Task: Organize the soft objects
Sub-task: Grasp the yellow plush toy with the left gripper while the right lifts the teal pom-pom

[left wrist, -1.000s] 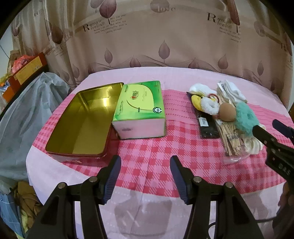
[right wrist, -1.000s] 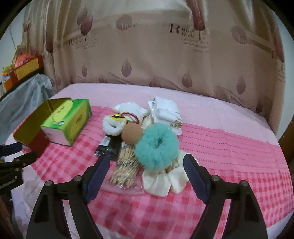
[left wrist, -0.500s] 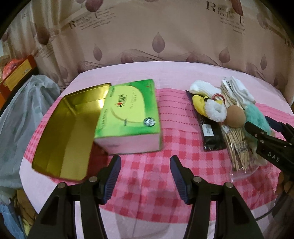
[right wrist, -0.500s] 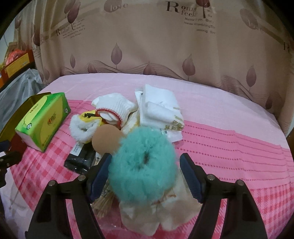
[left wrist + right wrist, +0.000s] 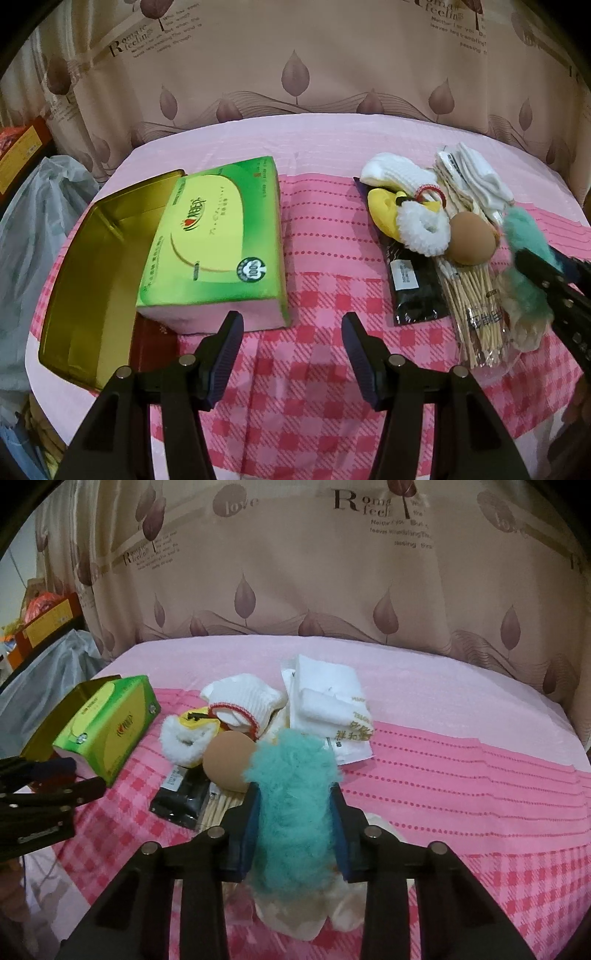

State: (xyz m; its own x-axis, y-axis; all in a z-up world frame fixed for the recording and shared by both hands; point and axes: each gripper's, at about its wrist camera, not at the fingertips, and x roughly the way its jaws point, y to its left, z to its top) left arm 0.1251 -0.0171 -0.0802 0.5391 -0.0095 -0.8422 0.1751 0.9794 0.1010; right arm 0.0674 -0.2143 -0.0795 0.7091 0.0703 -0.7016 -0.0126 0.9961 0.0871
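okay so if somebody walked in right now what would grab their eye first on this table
Probably the fluffy teal scrunchie, squeezed between the right gripper fingers at the near end of a pile of soft items. Next, the bright green tissue box on the pink checked tablecloth, beside an open gold tin, with the left gripper open in front.

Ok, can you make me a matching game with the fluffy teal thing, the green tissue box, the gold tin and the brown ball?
Things:
1. teal fluffy scrunchie
2. green tissue box
3. gold tin
4. brown ball

States or places:
A. open, nothing visible inside
B. squeezed between the right gripper fingers
C. resting beside the white fluffy scrunchie
D. lying partly over the tin's edge

Pairs: 1-B, 2-D, 3-A, 4-C
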